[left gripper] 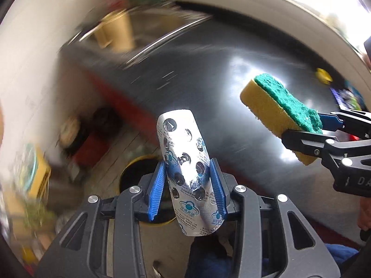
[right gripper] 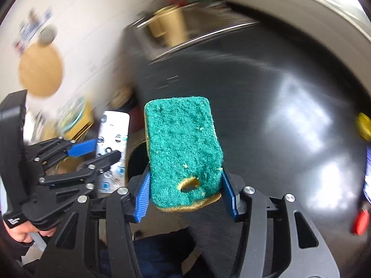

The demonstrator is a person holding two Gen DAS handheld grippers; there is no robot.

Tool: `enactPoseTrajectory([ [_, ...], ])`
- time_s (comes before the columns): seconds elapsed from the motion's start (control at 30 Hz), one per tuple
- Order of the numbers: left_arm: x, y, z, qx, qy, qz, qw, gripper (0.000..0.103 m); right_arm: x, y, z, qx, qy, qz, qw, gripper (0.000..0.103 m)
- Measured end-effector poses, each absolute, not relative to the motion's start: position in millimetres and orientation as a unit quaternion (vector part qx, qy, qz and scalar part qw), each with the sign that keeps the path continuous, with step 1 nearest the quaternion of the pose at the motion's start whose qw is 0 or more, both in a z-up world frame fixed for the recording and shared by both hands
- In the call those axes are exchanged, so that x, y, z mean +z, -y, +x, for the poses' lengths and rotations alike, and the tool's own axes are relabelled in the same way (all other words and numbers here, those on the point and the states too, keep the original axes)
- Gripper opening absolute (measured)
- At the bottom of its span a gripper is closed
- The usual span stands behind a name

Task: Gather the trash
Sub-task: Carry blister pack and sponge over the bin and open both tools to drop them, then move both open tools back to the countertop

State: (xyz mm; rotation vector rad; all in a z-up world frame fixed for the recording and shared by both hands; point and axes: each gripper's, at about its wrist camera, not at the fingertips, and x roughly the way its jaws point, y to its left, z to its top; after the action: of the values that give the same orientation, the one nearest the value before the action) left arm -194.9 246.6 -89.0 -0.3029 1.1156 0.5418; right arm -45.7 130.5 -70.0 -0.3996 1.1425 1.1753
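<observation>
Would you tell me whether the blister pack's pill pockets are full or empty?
Empty: the blister pack shows torn foil at every visible pocket.

Readable text is sparse. Blister pack [left gripper: 189, 173] clamped between the left jaws carries repeated blue cloud-shaped logos with small print lines — too small to read. Right gripper [left gripper: 301, 131] body, behind its jaws, shows white letters "DA", cut off at the frame edge. Nothing else legible.

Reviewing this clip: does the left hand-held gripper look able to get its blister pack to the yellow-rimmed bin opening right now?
Probably yes. The left hand-held gripper, shut on the blister pack, is right over the yellow-rimmed bin opening, with nothing visible between. The sponge is off to the side.
</observation>
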Motion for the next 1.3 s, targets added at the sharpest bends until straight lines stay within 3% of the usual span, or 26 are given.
enactPoseTrajectory([
  [0.37, -180, -328, -299, 0.314, -0.532, -0.227, 0.753, 0.038, -140, -258, -152, 0.572, -0.531, -0.272, 0.563, 0.052],
  [0.57, -223, -346, -309, 0.302, -0.538, -0.252, 0.746, 0.039, -177, -293, -166, 0.560, -0.540, -0.311, 0.546, 0.053],
  [0.87, -239, -358, -303, 0.284, -0.535, -0.260, 0.752, 0.041, -194, -311, -163, 0.550, -0.539, -0.333, 0.544, 0.059],
  [1.0, -241, -361, -303, 0.285, -0.541, -0.257, 0.749, 0.062, -194, -312, -162, 0.553, -0.539, -0.336, 0.539, 0.074],
  [1.13, -234, -361, -310, 0.291, -0.534, -0.255, 0.752, 0.080, -186, -308, -163, 0.562, -0.532, -0.331, 0.539, 0.080],
  [1.3, -204, -349, -311, 0.303, -0.526, -0.237, 0.759, 0.091, -149, -286, -155, 0.577, -0.513, -0.308, 0.556, 0.084],
])
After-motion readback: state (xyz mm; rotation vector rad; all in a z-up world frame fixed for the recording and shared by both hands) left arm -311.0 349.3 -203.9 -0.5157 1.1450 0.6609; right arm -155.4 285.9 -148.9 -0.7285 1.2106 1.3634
